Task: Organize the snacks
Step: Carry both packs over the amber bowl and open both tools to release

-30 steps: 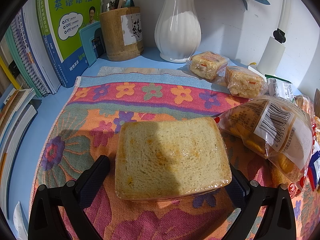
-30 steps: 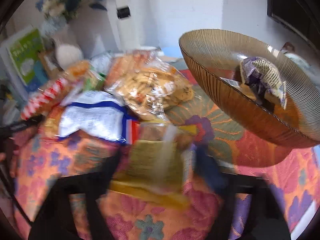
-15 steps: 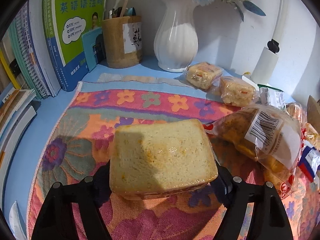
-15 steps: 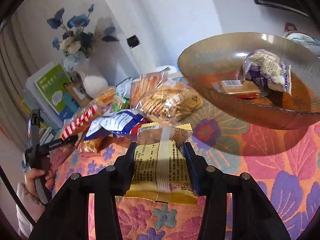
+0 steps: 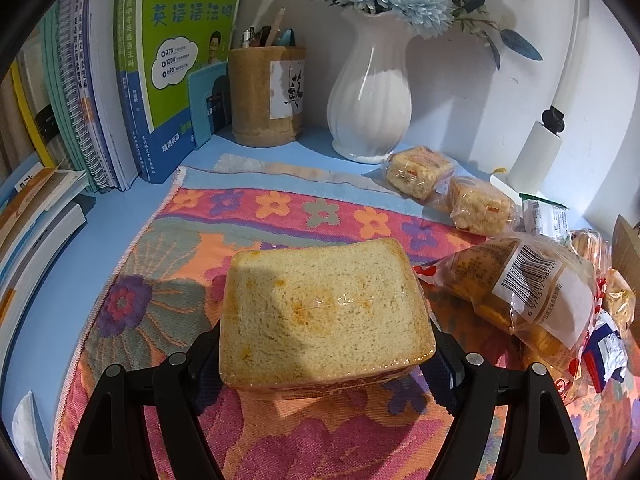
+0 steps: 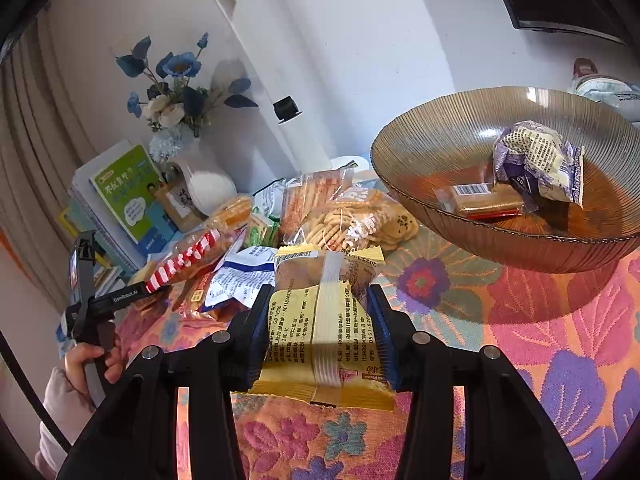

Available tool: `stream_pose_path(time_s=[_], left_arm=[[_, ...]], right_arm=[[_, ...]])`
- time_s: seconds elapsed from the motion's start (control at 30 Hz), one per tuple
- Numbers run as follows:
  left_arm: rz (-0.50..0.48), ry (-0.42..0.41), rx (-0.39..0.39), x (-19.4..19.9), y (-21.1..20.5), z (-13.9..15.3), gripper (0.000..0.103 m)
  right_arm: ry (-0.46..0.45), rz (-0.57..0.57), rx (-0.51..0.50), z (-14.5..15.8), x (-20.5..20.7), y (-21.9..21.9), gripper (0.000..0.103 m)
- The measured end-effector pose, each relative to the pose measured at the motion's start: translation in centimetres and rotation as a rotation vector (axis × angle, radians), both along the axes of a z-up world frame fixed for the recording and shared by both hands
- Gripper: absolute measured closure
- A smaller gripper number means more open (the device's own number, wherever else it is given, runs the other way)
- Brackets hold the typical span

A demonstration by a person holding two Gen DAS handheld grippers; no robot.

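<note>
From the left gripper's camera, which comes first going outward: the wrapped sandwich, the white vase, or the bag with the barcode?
1. Wrapped sandwich, held between the left gripper fingers.
2. Barcoded snack bag, off to the right on the floral cloth.
3. White vase, at the back by the wall.

A cling-wrapped sandwich (image 5: 326,314) is held flat above the floral cloth, bread face up. A yellow snack packet (image 6: 324,328) is held lengthwise, back seam up, near the amber bowl (image 6: 448,128).

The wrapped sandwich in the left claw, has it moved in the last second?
Yes. The wrapped sandwich, clamped in the left claw, has risen off the floral cloth; the white vase now shows in full, flowers included.
</note>
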State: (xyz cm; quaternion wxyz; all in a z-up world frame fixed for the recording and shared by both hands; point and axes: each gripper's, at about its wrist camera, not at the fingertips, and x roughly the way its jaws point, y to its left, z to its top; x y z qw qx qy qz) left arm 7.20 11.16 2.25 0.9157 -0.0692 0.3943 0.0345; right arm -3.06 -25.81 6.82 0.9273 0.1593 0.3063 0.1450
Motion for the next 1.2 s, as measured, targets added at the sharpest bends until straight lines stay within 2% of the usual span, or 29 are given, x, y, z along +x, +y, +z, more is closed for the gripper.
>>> stream_pose_path(time_s=[0.17, 0.4, 0.6, 0.73, 0.83, 0.93, 1.03, 1.2], left_arm=[[0.013, -0.006, -0.003, -0.2, 0.1, 0.0, 0.023], [0.026, -0.066, 0.004, -1.1, 0.0, 0.7, 0.023], [0.084, -0.087, -0.022, -1.8, 1.0, 0.8, 0.023], [0.100, -0.091, -0.077, -3.5, 1.4, 0.7, 0.023], [0.086, -0.082, -0.059, -5.0, 0.4, 0.9, 0.023], [0.047, -0.101, -0.017, -6.2, -1.7, 2.4, 0.023], [0.007, -0.133, -0.017, -6.4, -3.9, 5.2, 0.023], [-0.093, -0.211, -0.005, -4.8, -9.5, 11.5, 0.023]], right_arm=[[-0.017, 0.002, -0.004, 0.2, -0.4, 0.1, 0.058], [-0.071, 0.010, -0.025, 0.8, -1.2, 0.7, 0.058], [-0.119, 0.019, -0.041, 1.4, -2.2, 1.2, 0.058], [-0.132, 0.018, -0.016, 1.6, -3.2, 1.1, 0.058], [-0.135, 0.030, 0.019, 1.8, -3.8, 0.8, 0.058], [-0.143, 0.055, 0.058, 2.9, -4.0, 0.6, 0.058], [-0.177, 0.071, 0.074, 5.2, -4.0, 0.2, 0.058], [-0.234, 0.044, 0.041, 9.8, -3.0, -1.3, 0.058]])
